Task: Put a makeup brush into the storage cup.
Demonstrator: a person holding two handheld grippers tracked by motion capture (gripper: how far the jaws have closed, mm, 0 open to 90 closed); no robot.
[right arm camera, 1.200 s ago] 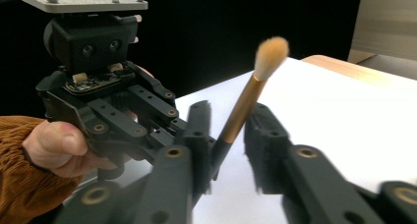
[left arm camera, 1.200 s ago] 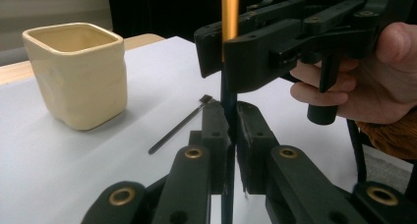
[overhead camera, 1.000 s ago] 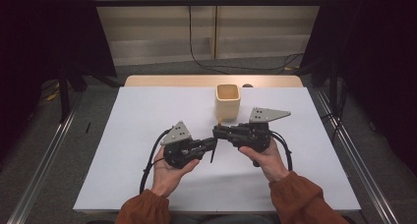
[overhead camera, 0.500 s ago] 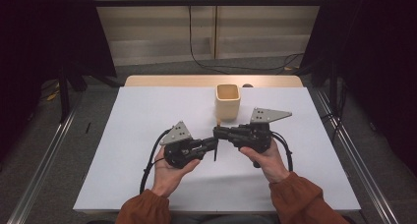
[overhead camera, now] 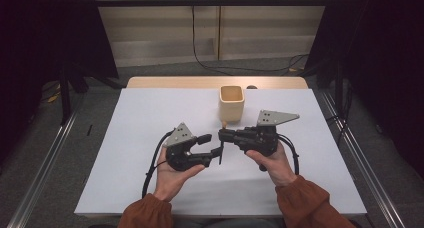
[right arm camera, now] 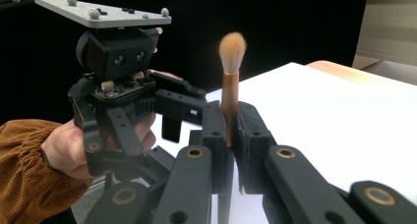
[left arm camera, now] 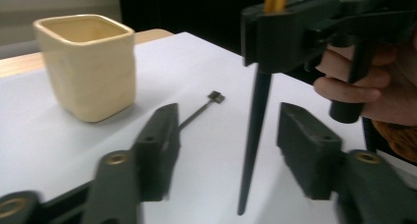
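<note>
Two grippers meet above the white table (overhead camera: 125, 153). Leftmost, the left gripper (overhead camera: 212, 144) has just been opening: its jaws now stand apart around the brush's (left arm camera: 255, 116) tapered black handle without pressing it (a handover, I judge). Rightward, the right gripper (overhead camera: 223, 135) stays clamped on the brush's gold ferrule, bristles up. Behind stands a cream, square-sided cup (overhead camera: 232, 102).
</note>
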